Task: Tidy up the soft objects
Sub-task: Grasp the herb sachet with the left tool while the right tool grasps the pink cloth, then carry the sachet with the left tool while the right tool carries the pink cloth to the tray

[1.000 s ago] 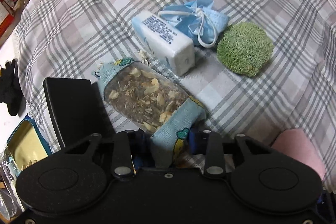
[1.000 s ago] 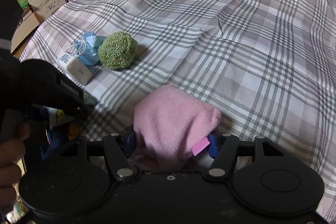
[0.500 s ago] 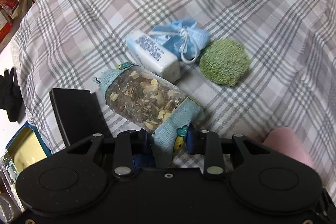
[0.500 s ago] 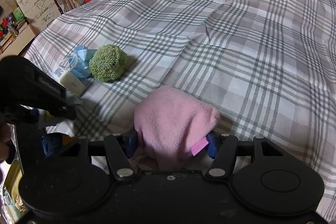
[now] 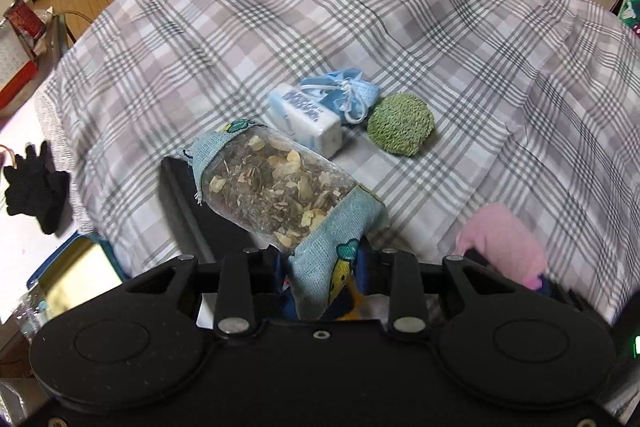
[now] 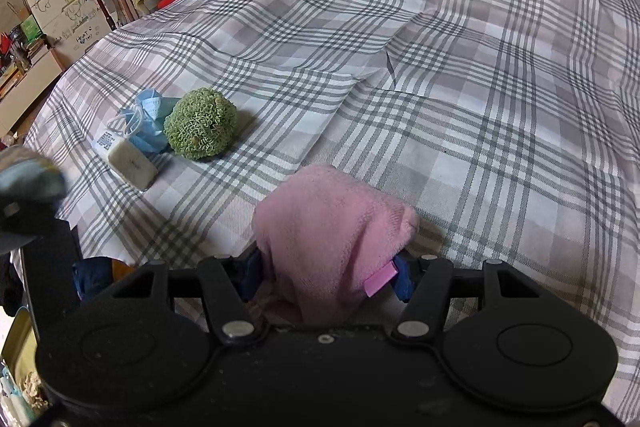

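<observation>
Clamped herb sachet [image 5: 280, 195], pink cloth [image 6: 328, 227]

I have raised my left gripper [image 5: 320, 267], and the herb sachet [image 5: 280, 195] clamped in its fingers has come up off the plaid bedspread [image 5: 400, 27]. In the left wrist view the tissue pack [image 5: 306, 117], blue mask [image 5: 344, 93] and green scrubber [image 5: 400, 125] now sit farther off and smaller. In the right wrist view the left gripper has withdrawn to the left edge.

Coarse woven sachet [image 5: 280, 195], fluffy pink cloth [image 6: 332, 227], smooth plaid sheet [image 6: 480, 67].
</observation>
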`<state>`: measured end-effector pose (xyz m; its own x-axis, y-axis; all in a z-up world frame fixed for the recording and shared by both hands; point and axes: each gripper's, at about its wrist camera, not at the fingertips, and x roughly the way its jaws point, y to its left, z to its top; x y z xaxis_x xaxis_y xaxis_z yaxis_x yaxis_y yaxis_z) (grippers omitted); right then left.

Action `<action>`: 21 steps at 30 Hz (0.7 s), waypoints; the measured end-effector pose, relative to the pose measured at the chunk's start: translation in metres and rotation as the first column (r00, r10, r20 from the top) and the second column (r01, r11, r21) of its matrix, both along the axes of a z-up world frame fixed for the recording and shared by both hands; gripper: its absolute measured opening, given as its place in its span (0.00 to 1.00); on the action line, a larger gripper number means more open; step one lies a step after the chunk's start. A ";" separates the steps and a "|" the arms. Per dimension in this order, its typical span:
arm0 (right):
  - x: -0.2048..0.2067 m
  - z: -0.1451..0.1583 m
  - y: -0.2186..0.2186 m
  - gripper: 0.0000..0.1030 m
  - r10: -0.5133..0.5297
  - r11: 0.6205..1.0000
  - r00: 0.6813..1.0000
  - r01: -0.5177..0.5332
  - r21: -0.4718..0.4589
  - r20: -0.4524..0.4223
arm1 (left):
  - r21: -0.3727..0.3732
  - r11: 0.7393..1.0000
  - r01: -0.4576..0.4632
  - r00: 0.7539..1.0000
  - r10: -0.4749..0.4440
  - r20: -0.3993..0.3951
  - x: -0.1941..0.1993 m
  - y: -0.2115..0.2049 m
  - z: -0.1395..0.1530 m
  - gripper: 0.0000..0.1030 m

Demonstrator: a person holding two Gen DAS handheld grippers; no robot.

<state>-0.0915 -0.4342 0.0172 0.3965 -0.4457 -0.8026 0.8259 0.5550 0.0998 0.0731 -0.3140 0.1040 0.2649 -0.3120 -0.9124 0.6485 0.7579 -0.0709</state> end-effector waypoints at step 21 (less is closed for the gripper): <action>-0.008 0.078 0.029 0.58 -0.010 0.992 0.993 0.025 -0.125 0.119 | 0.006 0.973 -0.233 0.973 0.233 -0.005 0.025 0.196 -0.007 0.31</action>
